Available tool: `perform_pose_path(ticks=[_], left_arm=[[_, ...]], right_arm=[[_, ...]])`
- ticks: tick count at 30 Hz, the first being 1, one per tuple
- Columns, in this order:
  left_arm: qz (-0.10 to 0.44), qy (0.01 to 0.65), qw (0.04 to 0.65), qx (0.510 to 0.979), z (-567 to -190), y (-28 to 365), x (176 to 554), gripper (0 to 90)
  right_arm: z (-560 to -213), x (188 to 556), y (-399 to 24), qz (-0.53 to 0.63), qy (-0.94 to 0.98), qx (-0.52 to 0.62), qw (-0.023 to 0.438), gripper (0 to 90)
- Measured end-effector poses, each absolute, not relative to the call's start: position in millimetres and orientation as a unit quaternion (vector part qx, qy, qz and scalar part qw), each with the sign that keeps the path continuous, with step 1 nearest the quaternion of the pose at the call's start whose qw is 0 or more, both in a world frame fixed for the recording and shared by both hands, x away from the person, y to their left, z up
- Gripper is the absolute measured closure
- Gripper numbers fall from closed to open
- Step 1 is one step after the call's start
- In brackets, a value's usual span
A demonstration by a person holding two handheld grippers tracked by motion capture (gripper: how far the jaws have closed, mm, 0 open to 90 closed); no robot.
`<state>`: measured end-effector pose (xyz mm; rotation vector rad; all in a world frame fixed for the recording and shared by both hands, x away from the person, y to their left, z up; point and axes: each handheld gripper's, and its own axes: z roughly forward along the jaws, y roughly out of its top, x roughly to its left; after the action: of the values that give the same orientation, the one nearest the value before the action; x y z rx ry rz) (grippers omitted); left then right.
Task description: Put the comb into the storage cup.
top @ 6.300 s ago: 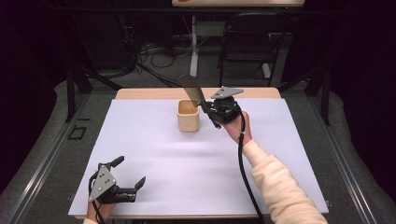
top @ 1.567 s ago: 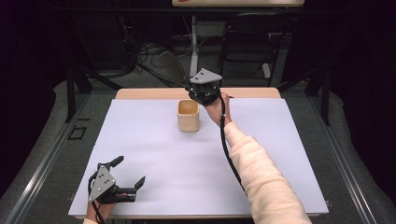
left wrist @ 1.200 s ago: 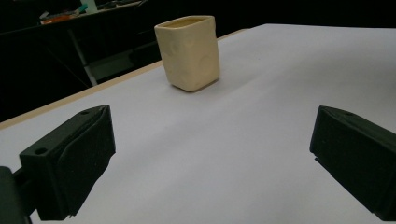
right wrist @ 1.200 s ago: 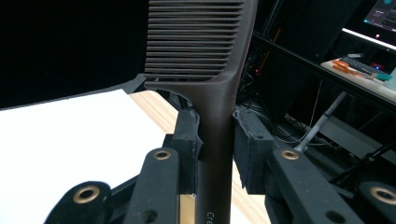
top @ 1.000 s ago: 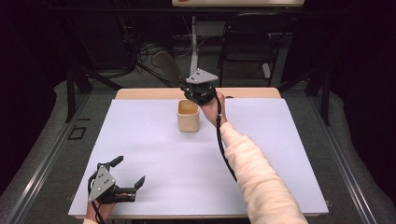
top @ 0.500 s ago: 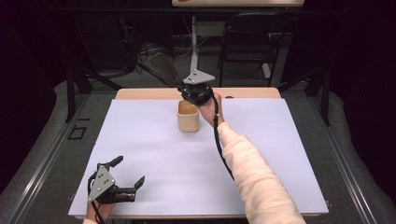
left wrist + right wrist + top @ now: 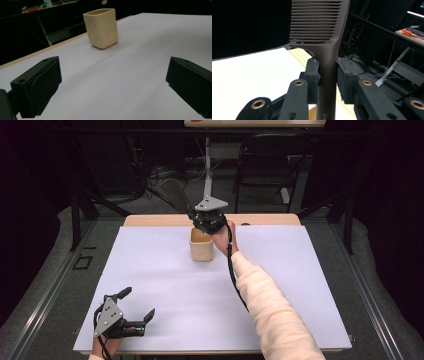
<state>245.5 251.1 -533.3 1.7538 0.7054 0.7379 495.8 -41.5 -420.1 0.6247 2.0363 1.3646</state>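
Brown comb [image 7: 322,37] clamped in right gripper [image 7: 327,75] above cream cup [image 7: 201,245].

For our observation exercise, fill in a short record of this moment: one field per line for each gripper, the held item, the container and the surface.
left gripper: open, resting at the near left of the table
right gripper: shut on the comb, at the far rim of the cup
comb: dark brown, handle clamped between the jaws, teeth end sticking out past them
cup: cream, squarish, upright
table: white sheet over a wooden top
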Motion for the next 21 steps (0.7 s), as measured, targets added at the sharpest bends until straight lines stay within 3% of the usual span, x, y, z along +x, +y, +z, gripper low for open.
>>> perform_pose_path(ticks=[21], left_arm=[[0.310, 0.295, 0.528, 0.734, -533.1, 252.0, 245.3, 0.4]], right_arm=[[-430.0, 502.4, -39.8, 0.511, 0.773, 0.241, 0.287, 72.2]])
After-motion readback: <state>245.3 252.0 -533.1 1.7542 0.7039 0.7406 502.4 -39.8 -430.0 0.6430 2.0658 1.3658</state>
